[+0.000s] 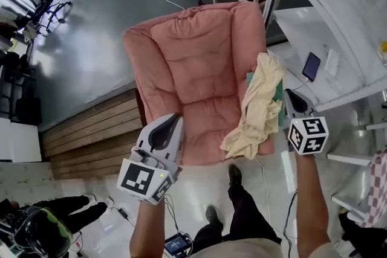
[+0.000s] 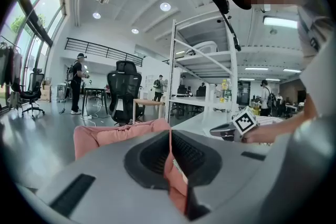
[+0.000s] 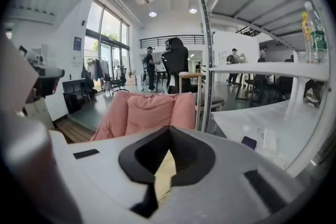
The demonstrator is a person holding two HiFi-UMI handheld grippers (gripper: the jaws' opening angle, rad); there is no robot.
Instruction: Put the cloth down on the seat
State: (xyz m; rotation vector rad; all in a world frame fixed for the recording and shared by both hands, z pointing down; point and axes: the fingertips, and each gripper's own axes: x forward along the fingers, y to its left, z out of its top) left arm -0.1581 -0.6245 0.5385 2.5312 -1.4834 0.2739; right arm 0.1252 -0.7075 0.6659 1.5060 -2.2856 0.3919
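Item: armchair (image 1: 193, 63), pink, padded, set on a grey floor beside a wooden platform (image 1: 91, 136)

Cloth (image 1: 257, 112): cream, crumpled. It is draped down the chair's arm on the head view's right, and its lower end is spread on the right front part of the seat (image 1: 193, 130). A teal edge (image 1: 279, 103) is seen just under it.

Right gripper (image 1: 289, 94): held just beside the cloth's right edge. In its own view the jaws are seen brought together at the tips, and cream cloth (image 3: 164, 170) is visible through the slit behind them. Whether any fabric is pinched cannot be told.

Left gripper (image 1: 176, 119): held over the seat's front left, well apart from the cloth. The jaws are drawn together to a thin slit, and only the chair's pink is seen through it.

Adjacent: white table (image 1: 326, 27), on which a dark phone (image 1: 311, 65) is laid
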